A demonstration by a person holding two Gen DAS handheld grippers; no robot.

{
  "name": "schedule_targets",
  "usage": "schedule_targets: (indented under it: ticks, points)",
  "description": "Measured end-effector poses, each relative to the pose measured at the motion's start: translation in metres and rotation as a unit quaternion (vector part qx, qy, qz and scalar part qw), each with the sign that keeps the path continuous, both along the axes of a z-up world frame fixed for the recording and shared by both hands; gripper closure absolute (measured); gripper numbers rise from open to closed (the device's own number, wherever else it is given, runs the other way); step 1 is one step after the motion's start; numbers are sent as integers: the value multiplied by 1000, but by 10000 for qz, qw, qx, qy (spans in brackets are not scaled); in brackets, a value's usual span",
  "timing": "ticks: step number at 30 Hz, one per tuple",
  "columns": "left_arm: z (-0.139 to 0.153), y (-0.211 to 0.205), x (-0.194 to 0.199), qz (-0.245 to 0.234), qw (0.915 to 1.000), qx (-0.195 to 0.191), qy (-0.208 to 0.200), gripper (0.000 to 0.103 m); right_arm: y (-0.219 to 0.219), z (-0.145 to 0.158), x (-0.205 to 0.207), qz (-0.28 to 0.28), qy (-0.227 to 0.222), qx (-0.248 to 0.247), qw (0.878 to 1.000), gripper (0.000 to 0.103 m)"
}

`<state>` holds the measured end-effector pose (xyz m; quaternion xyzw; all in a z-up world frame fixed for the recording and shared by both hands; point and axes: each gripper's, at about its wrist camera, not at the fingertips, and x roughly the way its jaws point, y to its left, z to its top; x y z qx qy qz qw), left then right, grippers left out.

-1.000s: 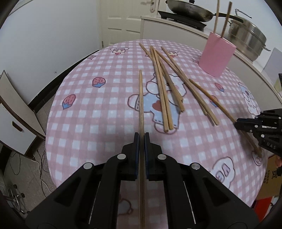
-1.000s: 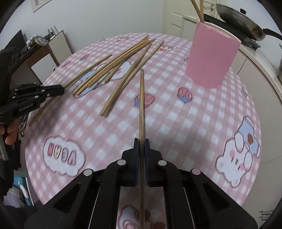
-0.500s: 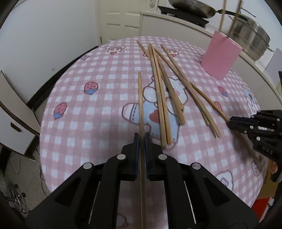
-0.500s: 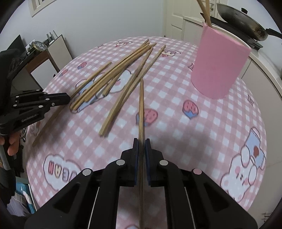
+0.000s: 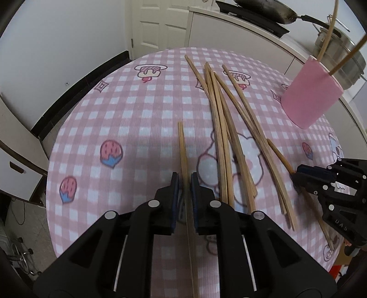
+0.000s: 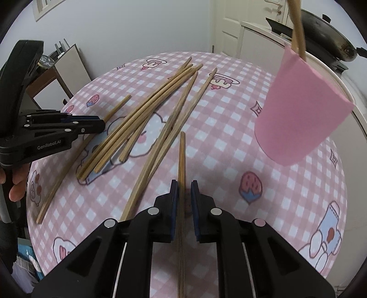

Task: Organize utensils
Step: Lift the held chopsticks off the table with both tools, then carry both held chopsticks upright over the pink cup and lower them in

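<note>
Several wooden chopsticks lie scattered on the round table with its pink checked cloth. A pink cup at the far right holds two chopsticks. My left gripper has one chopstick between its jaws; the jaws are opening and gaps show beside the stick. My right gripper has another chopstick between slightly parted jaws, with a gap on the right side.
A counter behind the table carries a dark frying pan and a steel pot. A white door stands at the back. White furniture sits left of the table. A person's hand holds the left gripper.
Both pairs of jaws, earlier clamped on their chopsticks, now stand slightly apart. Both grippers have moved across the table, and the pink cup looks closer.
</note>
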<state>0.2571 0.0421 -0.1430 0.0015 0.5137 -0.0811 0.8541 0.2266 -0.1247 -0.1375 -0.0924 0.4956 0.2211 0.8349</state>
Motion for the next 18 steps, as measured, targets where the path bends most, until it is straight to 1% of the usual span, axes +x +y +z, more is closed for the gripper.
schedule_targets:
  ticks: [3,8,10,12,15,18]
  points:
    - [0,-3,11,-48,10000,44,60,91,4,-1,7,27,49,-63,10000,92]
    - [-1,-5,16,-112,9999,56,19,91,7,-1,11,90,71,-172,9998,93]
    - [-1,-4,16,-97,9999,78,-21,95,8,0,11,106,46,-219,9997,98]
    - [1,-3,15,-95,9999,56,-59,96,6,3,10,92,22,-201,9998,98]
    - [11,0,9,-142,9997,27,-181,96,3,13,6,78,-90,-86,9999,98]
    - [28,3,2,-160,9991,-39,-386,97,1,28,-1,90,-268,-2,9996,98]
